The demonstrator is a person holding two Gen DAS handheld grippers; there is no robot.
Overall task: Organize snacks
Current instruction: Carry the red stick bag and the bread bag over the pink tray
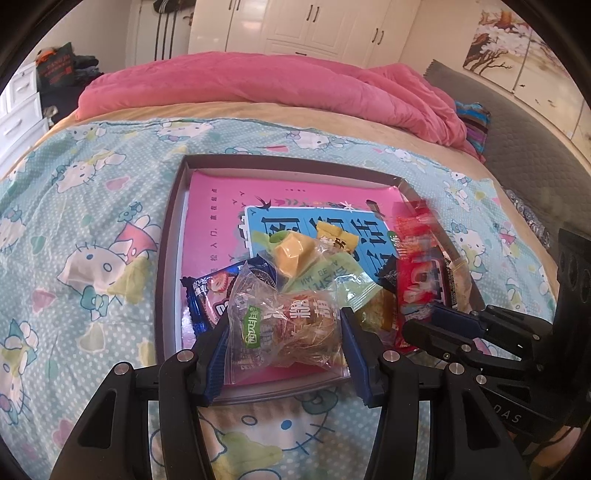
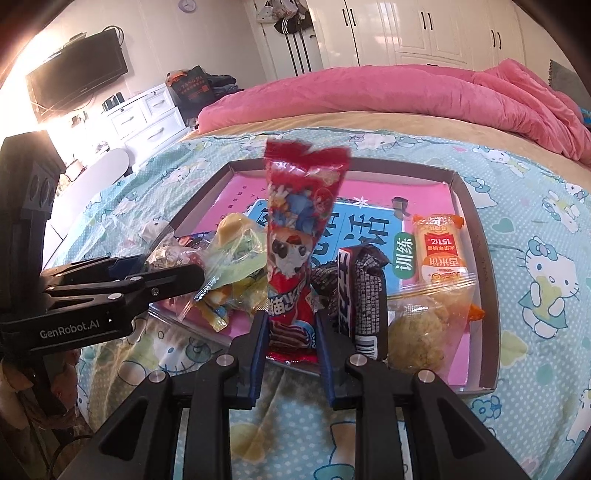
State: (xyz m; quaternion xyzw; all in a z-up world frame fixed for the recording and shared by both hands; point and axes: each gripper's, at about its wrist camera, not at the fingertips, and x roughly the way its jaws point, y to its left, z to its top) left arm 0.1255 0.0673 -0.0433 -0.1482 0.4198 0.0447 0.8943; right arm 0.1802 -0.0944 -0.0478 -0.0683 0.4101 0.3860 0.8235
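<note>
My left gripper (image 1: 284,328) is shut on a clear packet of brown puffed snack (image 1: 291,328), held over the near edge of a shallow box (image 1: 166,236) on the bed. My right gripper (image 2: 290,328) is shut on a tall red snack packet (image 2: 299,229) and holds it upright over the box's near edge; that red packet also shows in the left wrist view (image 1: 417,273). Inside the box lie a blue cookie packet (image 1: 207,295), a yellow-green packet (image 1: 295,258), a black packet (image 2: 364,291), an orange cake packet (image 2: 439,247) and a clear crumbly-ball packet (image 2: 421,328).
The box is lined with a pink and blue book (image 1: 229,206) and sits on a Hello Kitty sheet (image 1: 85,229). A pink quilt (image 1: 258,81) lies behind it. White drawers (image 2: 147,114) and a TV (image 2: 77,77) stand at the left; wardrobes (image 2: 406,29) at the back.
</note>
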